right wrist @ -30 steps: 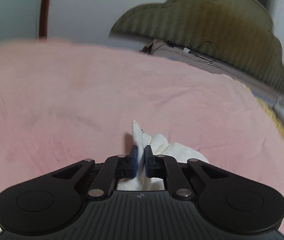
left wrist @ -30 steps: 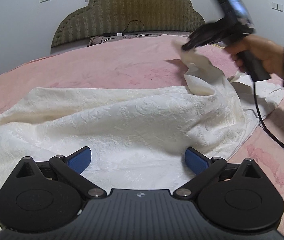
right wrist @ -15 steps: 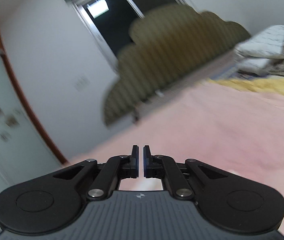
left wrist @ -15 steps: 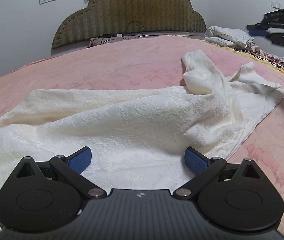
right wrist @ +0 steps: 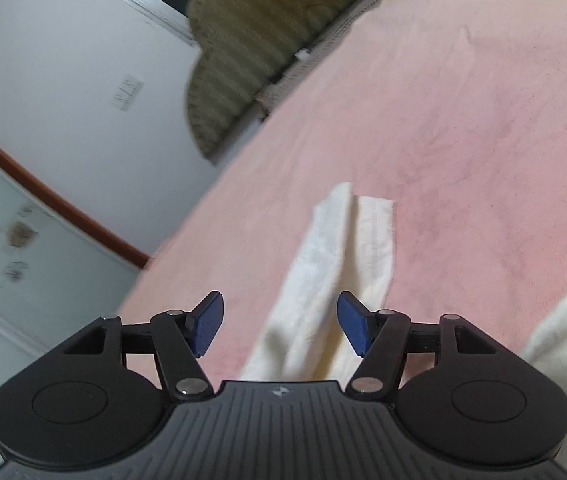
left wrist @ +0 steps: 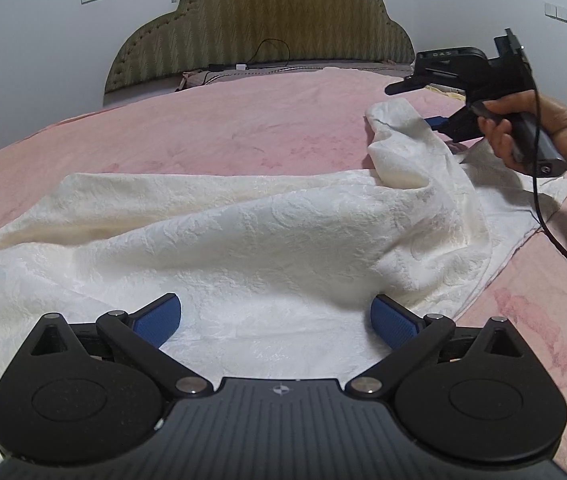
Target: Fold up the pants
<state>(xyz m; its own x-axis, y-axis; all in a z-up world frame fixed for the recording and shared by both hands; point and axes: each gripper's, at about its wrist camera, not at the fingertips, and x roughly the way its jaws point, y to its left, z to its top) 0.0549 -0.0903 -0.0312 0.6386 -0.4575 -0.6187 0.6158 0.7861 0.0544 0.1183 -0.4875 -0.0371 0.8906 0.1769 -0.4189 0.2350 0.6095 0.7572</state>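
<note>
1. Pants (left wrist: pixel 243 240), cream and textured, are lying rumpled across the near part of the pink bed (left wrist: pixel 211 128), running from its left edge toward its right edge, where one end is standing up in a twisted peak.
2. I am holding the left gripper (left wrist: pixel 275 320) low over the middle of the fabric with its blue pads spread wide; cloth is lying under and between them, but nothing is being pinched.
3. Further right, I am bringing the right gripper (right wrist: pixel 279 328) in at the raised end of the pants. Its jaws are opening, and a folded strip of the cloth is lying in the gap between them without the pads pressing on it.
4. To do this step well, I judge I should be sliding the right pads around both layers of that end before closing, taking a hem rather than a loose wrinkle, while the left one is pinning or gripping the middle so the fabric is not dragging along.
5. The left wrist view is showing me the whole spread of the garment, the hand (left wrist: pixel 523 128) on the right tool, its trailing cable (left wrist: pixel 551 216) and the headboard (left wrist: pixel 259 28).
6. The right wrist view is showing me what that one is hiding: the gap between the right pads and how the strip is sitting in it. It is also tilted and slightly blurred, so I am not trusting it for fine edges.
</note>
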